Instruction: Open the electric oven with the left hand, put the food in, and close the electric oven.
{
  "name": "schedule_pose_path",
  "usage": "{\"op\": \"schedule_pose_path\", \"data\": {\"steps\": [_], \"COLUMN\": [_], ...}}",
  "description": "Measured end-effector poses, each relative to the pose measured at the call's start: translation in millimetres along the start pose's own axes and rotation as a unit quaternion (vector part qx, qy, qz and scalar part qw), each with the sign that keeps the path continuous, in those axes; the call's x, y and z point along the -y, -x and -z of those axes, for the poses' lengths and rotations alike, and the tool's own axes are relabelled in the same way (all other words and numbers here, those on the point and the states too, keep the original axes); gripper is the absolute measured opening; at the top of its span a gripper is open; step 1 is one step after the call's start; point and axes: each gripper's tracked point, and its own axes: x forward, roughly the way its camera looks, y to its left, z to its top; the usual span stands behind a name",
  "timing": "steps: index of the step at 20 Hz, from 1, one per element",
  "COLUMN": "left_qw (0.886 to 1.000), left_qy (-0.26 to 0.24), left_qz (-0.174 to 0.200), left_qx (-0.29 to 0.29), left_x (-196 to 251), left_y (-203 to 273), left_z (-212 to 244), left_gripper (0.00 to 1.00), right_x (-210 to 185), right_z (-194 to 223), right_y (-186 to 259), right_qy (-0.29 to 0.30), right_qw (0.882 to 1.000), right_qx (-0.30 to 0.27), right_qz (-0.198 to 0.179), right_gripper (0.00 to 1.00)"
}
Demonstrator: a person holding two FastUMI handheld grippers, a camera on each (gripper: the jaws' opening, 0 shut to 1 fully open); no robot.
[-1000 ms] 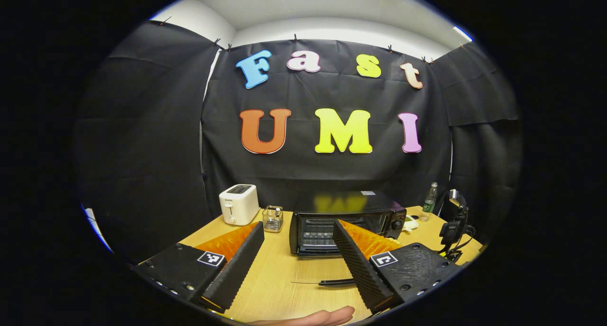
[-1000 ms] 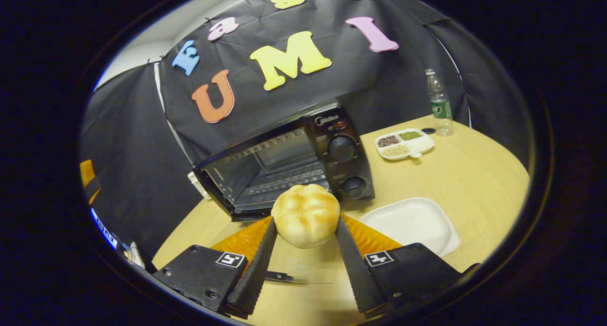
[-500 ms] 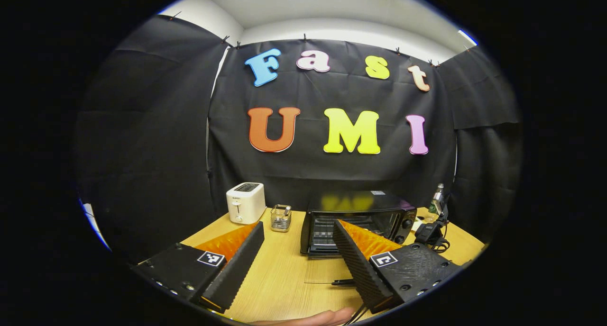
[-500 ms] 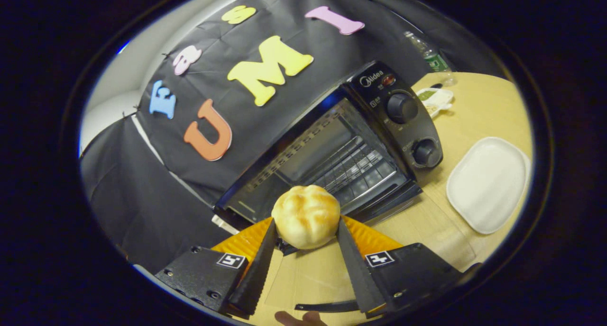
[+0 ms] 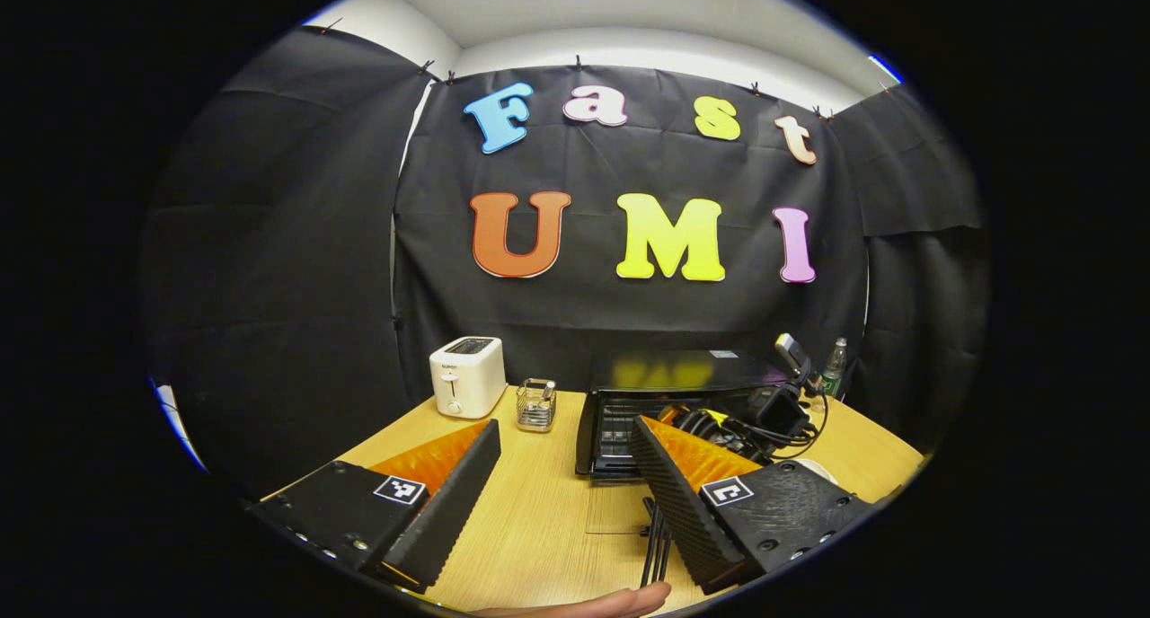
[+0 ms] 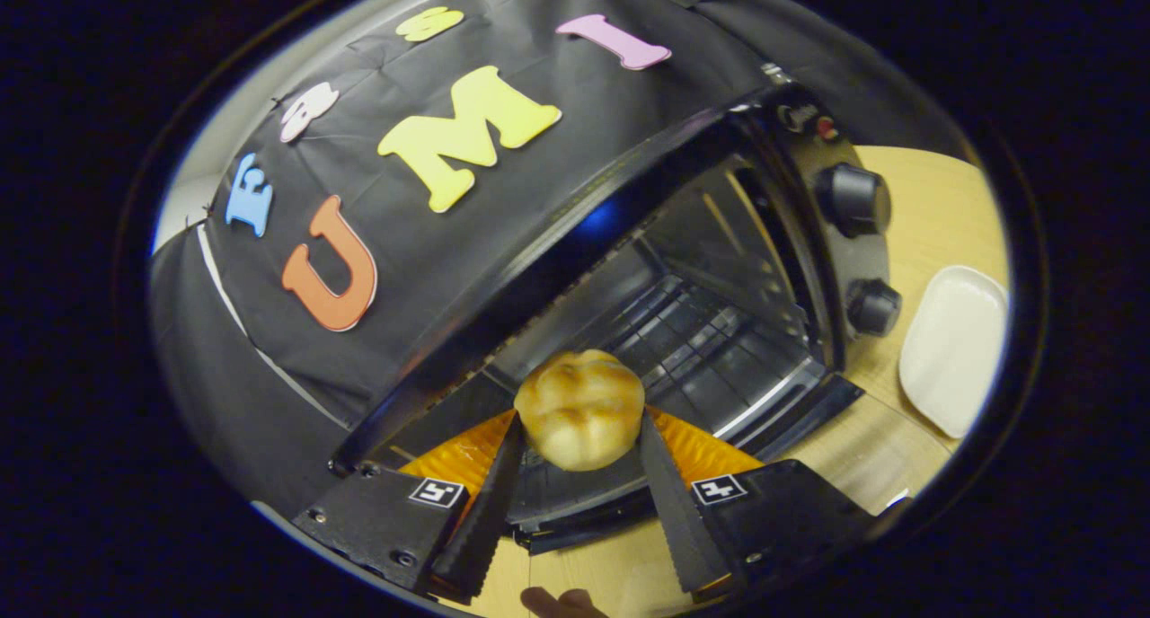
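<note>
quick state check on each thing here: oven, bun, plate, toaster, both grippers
electric oven: door open, rack bare
bun: clamped, at oven mouth
white plate: bare, beside oven
toaster: upright, slots bare
right gripper: shut on bun
left gripper: jaws open, holding nothing

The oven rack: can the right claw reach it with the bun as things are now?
Probably yes. The oven door is down, the right claw holds the bun just before the opening, and nothing lies on the oven rack ahead.
</note>
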Motion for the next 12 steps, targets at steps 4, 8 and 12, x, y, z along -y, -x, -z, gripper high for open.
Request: {"op": "schedule_pose_path", "data": {"steps": [4,8,12], "left_qw": [1.0,1.0,1.0], "left_qy": [-0.005,-0.014,-0.012], "left_qz": [0.001,0.001,0.002], "left_qx": [-0.003,-0.021,-0.024], "left_x": [2,5,9], "left_y": [0,0,3], "left_z": [5,16,16], "left_gripper": [0.96,0.96,0.95], "right_x": [-10,-3,5], "right_z": [-10,-10,-9], "right_y": [-18,-23,-28], "right_qy": [0.053,0.096,0.13], "right_qw": [0.998,0.995,0.991], "right_qx": [0.015,0.019,0.006], "right_qz": [-0.022,-0.01,-0.005], "right_gripper": [0.76,0.77,0.85]}}
